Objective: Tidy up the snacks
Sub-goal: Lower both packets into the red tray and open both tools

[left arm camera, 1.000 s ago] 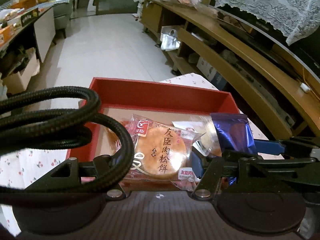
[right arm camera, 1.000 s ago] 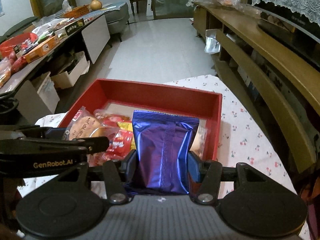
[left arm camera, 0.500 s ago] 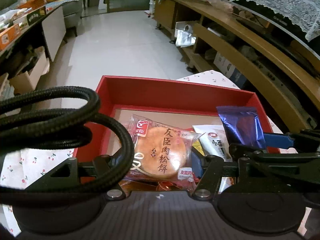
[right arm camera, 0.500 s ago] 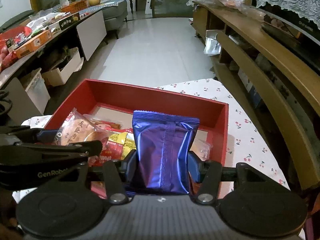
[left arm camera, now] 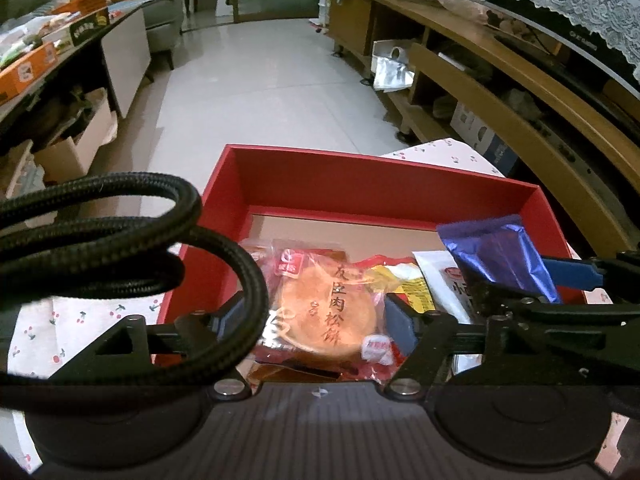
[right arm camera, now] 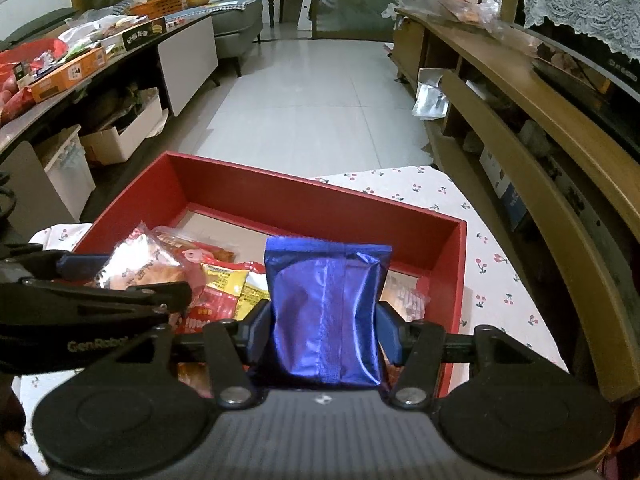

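Note:
My left gripper (left arm camera: 316, 322) is shut on a clear-wrapped round pastry packet (left arm camera: 326, 312) and holds it over the near end of the red box (left arm camera: 372, 176). My right gripper (right arm camera: 323, 334) is shut on a shiny blue snack packet (right arm camera: 326, 312), also over the red box (right arm camera: 320, 204). The blue packet also shows in the left wrist view (left arm camera: 500, 258), to the right of the pastry. The pastry packet also shows in the right wrist view (right arm camera: 140, 264), at the left. Yellow and red snack packets (right arm camera: 228, 288) lie in the box beneath both.
The box stands on a cherry-print tablecloth (right arm camera: 492, 264). A wooden TV shelf (right arm camera: 540, 128) runs along the right. A cluttered counter (right arm camera: 72, 68) is at the left. A black braided cable (left arm camera: 120, 248) loops across the left wrist view.
Both grippers have pulled back and risen a little with their packets still held. More of the far box floor and the packets beneath now show.

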